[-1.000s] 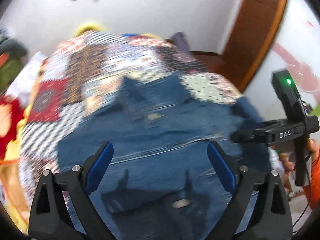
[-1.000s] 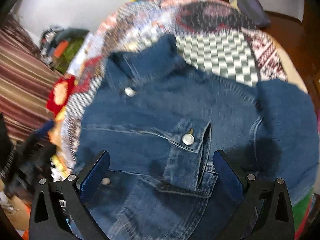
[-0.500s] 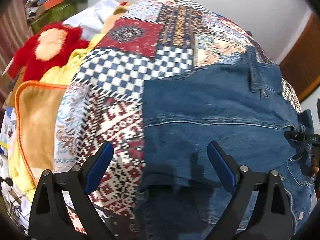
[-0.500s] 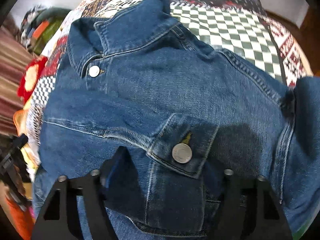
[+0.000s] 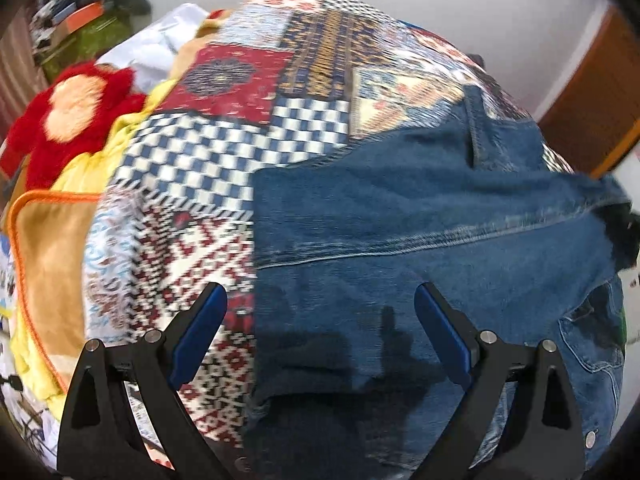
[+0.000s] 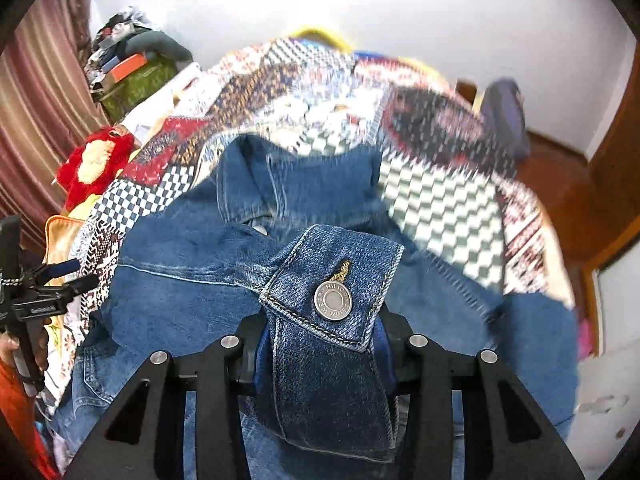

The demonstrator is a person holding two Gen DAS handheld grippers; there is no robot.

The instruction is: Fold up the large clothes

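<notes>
Light: bright, even, indoor.
Shadows: dark gripper shadows on the blue denim jacket point(image 5: 400, 248).
Blur: motion smear on the patchwork quilt point(image 6: 440, 184).
Edges: fisheye bending, black corners.

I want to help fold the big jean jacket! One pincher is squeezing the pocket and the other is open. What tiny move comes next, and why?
Probably close the left gripper on the denim jacket edge beneath it. The right gripper already pinches the pocket flap, while the left is open, holding nothing; both sides need holding for a fold.
</notes>
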